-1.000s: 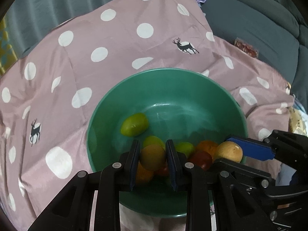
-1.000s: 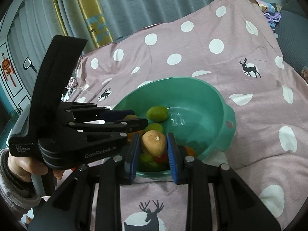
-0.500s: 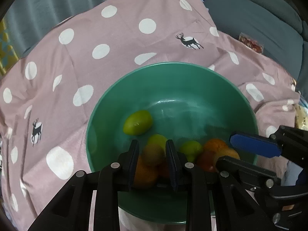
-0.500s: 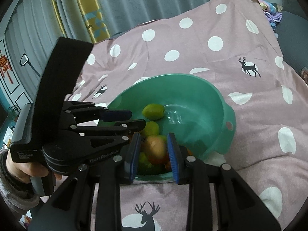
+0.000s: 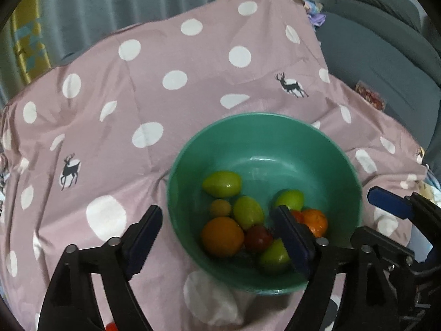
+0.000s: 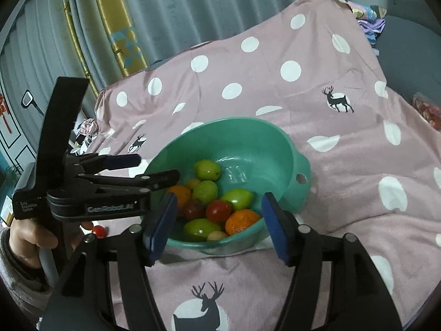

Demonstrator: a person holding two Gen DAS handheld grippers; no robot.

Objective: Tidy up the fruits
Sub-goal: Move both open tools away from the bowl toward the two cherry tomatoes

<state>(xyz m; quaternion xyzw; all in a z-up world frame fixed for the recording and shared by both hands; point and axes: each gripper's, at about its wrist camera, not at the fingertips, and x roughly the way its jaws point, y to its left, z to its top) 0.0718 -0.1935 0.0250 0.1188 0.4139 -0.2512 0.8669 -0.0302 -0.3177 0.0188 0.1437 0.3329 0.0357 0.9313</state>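
Note:
A green bowl (image 5: 275,143) (image 6: 261,149) sits on the pink dotted cloth and holds several fruits: green ones (image 5: 222,183), oranges (image 5: 222,236) (image 6: 242,220), red ones (image 6: 219,210) and a small tan one (image 5: 220,208). My left gripper (image 5: 219,238) hangs over the bowl's near left side. Its jaws are opening wide, with nothing pressed between the pads. It also shows in the right wrist view as the left gripper (image 6: 154,167), held by a hand (image 6: 30,234). My right gripper (image 6: 219,223) is above the bowl's near rim. Its jaws are opening too, and a pale fruit (image 6: 216,235) lies loose below them.
The pink cloth (image 5: 165,110) with white dots and deer prints covers the whole surface. A small red fruit (image 6: 98,231) lies on it near the hand. A grey sofa (image 5: 386,55) stands at the right, and curtains (image 6: 179,8) hang behind.
Each gripper was shut on a tan fruit over the bowl. Both have opened and the fruits now lie in the bowl. The left gripper has drawn back and up.

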